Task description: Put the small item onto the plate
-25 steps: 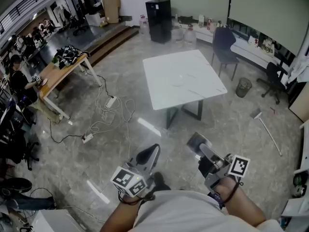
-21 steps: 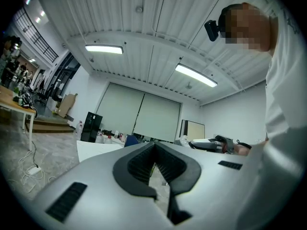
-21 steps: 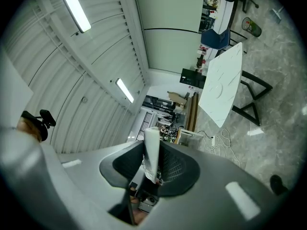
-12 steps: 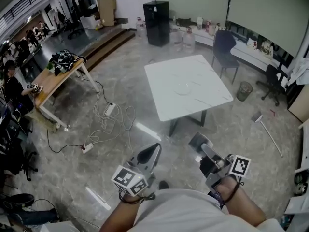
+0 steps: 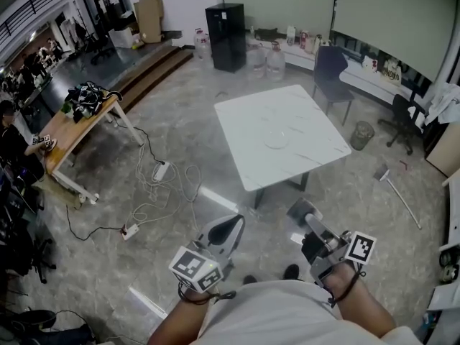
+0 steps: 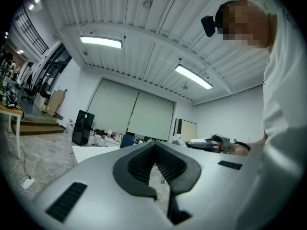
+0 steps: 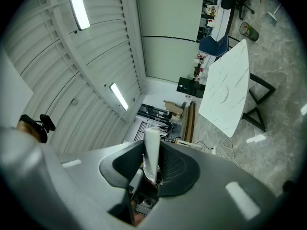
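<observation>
Grip: small item (image 7: pixel 151 152), pale and slender, is clamped between the fingers (image 7: pixel 175 169) of the right gripper (image 5: pixel 300 210).
Axis: its long axis runs along the fingers, and one end juts past their tips.
Left gripper (image 5: pixel 226 228): fingers (image 6: pixel 139 164) together at the tips, nothing between them.
Stand-off: both grippers hang over the floor (image 5: pixel 180 121), short of the near edge of the tabletop (image 5: pixel 302 113) and well apart from it.
Plate (image 5: pixel 277 141): flat, empty, near the middle of the tabletop.
Deciding relation: the plate lies straight ahead of the held item and far beyond it; the right gripper is likely the nearer of the two.
Next move, as a judgement: carry the item forward over the tabletop, then lower it onto the plate.
</observation>
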The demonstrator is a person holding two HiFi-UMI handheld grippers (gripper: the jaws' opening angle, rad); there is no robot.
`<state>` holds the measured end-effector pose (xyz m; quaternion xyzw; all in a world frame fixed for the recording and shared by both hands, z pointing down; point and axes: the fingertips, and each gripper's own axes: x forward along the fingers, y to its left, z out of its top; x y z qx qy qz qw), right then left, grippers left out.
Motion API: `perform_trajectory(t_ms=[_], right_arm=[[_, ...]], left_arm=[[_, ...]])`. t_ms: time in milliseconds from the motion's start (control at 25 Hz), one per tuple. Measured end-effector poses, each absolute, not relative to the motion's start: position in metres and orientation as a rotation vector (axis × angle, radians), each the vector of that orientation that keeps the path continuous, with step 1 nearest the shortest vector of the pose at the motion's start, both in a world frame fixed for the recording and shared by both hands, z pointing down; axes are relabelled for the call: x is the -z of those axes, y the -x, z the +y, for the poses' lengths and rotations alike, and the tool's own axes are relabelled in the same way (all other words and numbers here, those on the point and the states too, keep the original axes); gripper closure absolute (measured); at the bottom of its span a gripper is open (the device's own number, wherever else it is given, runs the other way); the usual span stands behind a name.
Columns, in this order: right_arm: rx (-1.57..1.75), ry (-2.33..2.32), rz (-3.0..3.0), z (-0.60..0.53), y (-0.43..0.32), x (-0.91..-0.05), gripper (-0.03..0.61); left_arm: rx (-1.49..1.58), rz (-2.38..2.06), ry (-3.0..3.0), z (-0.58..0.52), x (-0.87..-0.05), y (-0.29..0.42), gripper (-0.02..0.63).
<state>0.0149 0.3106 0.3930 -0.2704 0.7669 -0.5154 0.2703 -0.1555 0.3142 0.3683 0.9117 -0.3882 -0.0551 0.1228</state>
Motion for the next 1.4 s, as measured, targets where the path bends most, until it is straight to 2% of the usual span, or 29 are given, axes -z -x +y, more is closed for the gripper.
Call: perform_trajectory(t_ms=[400, 720, 1400], right_arm=[[1.42, 0.697, 2.075, 0.252, -0.007, -0.4, 0.489], [1.441, 0.643, 2.087, 0.166, -0.026, -0.399, 0.489], [1.505, 0.567, 2.094, -0.002, -0.15, -0.411, 0.489]], left_arm=[[0.154, -1.176, -2.633, 0.266, -0.376, 0.169, 0.607], [0.159, -1.232, -2.608, 0.193, -0.378, 0.15, 0.607], [0.112, -1.312, -2.587, 0.022, -0.381, 0.017, 0.607]])
